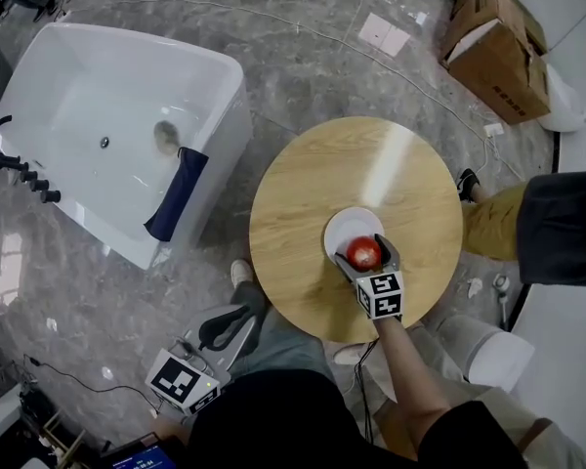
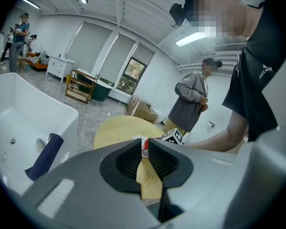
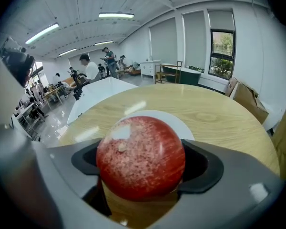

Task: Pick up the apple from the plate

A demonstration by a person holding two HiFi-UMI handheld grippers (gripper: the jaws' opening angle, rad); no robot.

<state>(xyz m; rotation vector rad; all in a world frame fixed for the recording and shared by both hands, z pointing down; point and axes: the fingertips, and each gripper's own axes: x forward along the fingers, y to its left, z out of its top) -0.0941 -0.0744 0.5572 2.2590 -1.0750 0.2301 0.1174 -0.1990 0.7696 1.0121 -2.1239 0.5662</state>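
Note:
A red speckled apple (image 3: pixel 140 157) fills the space between my right gripper's (image 3: pixel 142 168) jaws, which are shut on its sides. In the head view the apple (image 1: pixel 364 253) is over the near edge of a white plate (image 1: pixel 346 227) on the round wooden table (image 1: pixel 303 213); I cannot tell whether it still touches the plate. My right gripper (image 1: pixel 368 260) reaches in from the table's near side. My left gripper (image 1: pixel 232 324) hangs low beside the table's near left, off the tabletop. Its ribbed pads (image 2: pixel 128 160) stand almost together with nothing between them.
A white bathtub (image 1: pixel 107 86) with a dark blue cloth (image 1: pixel 176 193) over its rim stands left of the table. A cardboard box (image 1: pixel 498 47) lies at the far right. A person in yellow trousers (image 1: pixel 498 218) stands close by the table's right edge.

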